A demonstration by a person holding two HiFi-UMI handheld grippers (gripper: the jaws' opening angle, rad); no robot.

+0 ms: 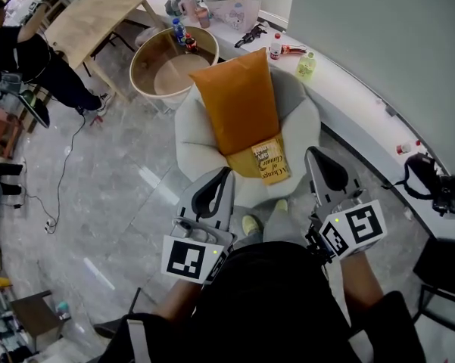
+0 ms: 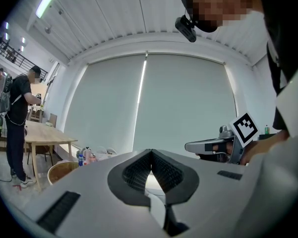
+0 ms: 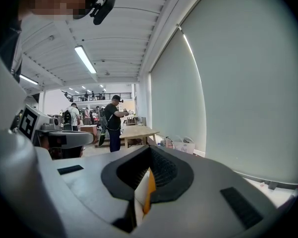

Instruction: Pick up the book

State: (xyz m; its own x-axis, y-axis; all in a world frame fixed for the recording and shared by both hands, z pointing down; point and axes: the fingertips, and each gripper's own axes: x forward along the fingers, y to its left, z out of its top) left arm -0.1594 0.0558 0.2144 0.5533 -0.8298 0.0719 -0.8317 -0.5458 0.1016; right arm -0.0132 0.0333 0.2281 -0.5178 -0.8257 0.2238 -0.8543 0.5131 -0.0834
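Observation:
In the head view a yellow book [image 1: 266, 161] lies flat on the seat of a round white armchair [image 1: 306, 119], just below an orange cushion [image 1: 238, 100] that leans on the backrest. My left gripper [image 1: 227, 172] hovers at the chair's front edge, left of the book, jaws shut and empty. My right gripper [image 1: 310, 153] hangs right of the book, also shut with nothing held. In the left gripper view the left gripper [image 2: 150, 151] has its pads closed together. In the right gripper view the right gripper [image 3: 149, 148] is closed too, and a sliver of orange cushion shows behind its jaws.
A round wooden tub table [image 1: 166, 70] and a long wooden table [image 1: 98, 17] stand behind the chair. A curved white counter [image 1: 341, 74] with bottles runs along the wall at right. A person in black [image 1: 23, 51] stands at far left. A black bag [image 1: 431, 180] lies at right.

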